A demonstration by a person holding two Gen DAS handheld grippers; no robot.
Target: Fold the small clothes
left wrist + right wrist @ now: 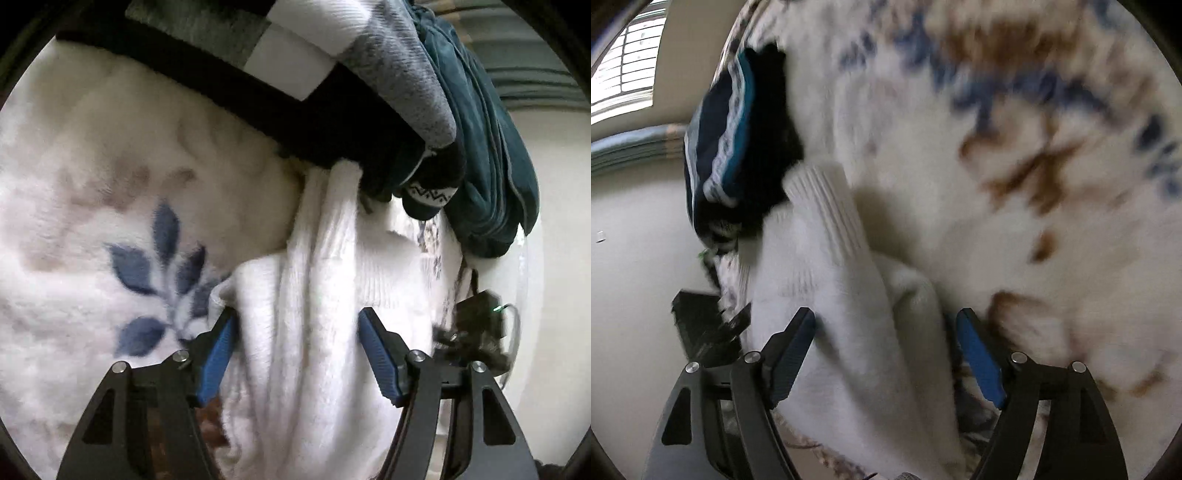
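Two views, left wrist first: both look down on a white knit garment lying on a fleece blanket
Left view, left gripper (295, 325): jaws stand wide, blue pads clear of the cloth on both sides, nothing pinched
Left view, white knit garment (314, 295): bunched in long folds, it runs between the open jaws and away from the camera toward the pile of clothes
Left view, fleece blanket (92, 166): pale and fluffy, printed with dark blue leaves, it lies under and to the left of the white knit garment
Left view, pile of clothes (406, 92): past the far end of the white knit garment; a grey marled piece, a dark teal piece (491, 177) and a black piece with a white zigzag band (428, 194) overlap there
Left view, small black device (480, 314): right of the white knit garment, a green light on it
Right view, right gripper (886, 325): jaws wide apart, whether the pads touch the cloth I cannot tell
Right view, white knit garment (842, 295): between the jaws, its ribbed edge (827, 199) at the far end, just beside dark striped clothing (727, 147)
Right view, fleece blanket (1015, 147): right of and beyond the white knit garment, blurred, with blue and brown print
Right view, window (624, 66): well left of the white knit garment, above a pale wall
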